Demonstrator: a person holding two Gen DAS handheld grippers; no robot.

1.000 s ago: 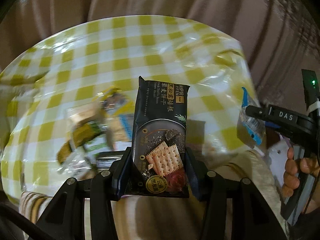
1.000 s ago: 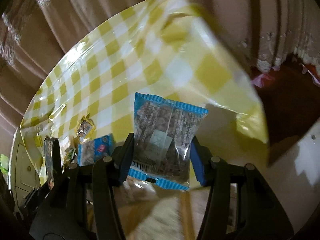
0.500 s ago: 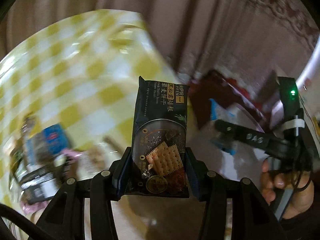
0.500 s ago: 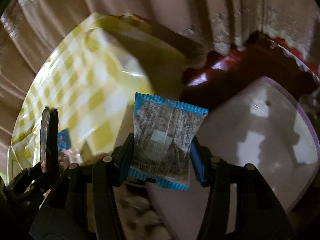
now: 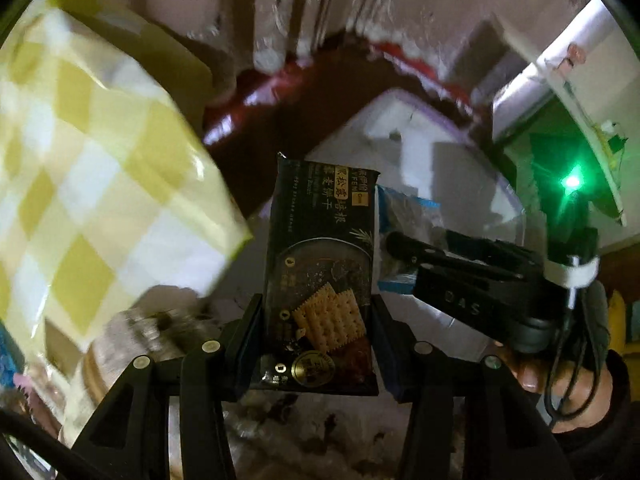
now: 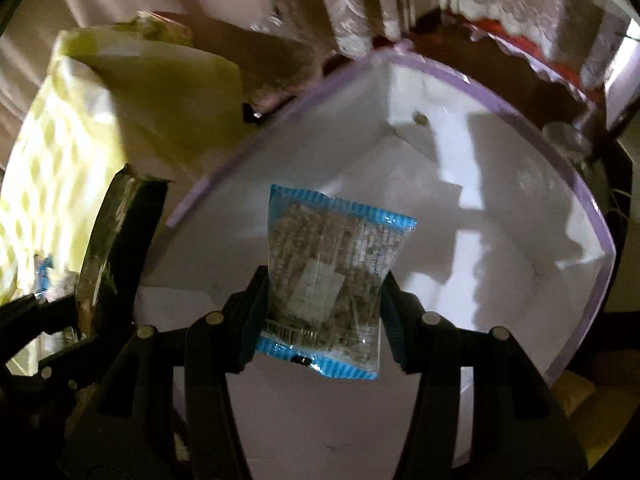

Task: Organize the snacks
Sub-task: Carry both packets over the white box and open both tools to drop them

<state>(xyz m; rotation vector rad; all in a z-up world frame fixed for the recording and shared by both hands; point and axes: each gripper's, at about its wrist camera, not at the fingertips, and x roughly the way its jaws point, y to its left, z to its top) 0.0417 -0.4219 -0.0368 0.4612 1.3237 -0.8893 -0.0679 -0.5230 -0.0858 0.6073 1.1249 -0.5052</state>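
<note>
Snack packets held over a white bin

Jaws of the left gripper (image 5: 318, 320) are clamped on the lower half of a black cracker packet (image 5: 322, 276), one pad pressing each long side. The packet stands upright between them, its glossy front showing gold lettering near the top, a square perforated cracker lower down and a round gold seal near the bottom edge. Jaws of the right gripper (image 6: 324, 312) are pinched on a clear snack pouch (image 6: 332, 280) with bright blue crimped strips along its top and bottom; brownish crumbly pieces and a pale square label show through the film, and its top right corner sticks out sideways.

Below and behind both packets lies a white bin (image 6: 500, 240) with a lilac rim, its inside bare where it shows and crossed by hard shadows. The pouch hangs over the bin's interior, near its left rim; the cracker packet sits in front of the bin's near left corner in the left wrist view. In that view a person's hand (image 5: 560, 384) grips the right gripper's handle at the right edge. To the left, a yellow-and-white checked tablecloth (image 5: 92, 184) drapes over the table corner, blurred. Dark reddish floor shows between the cloth and the bin.
</note>
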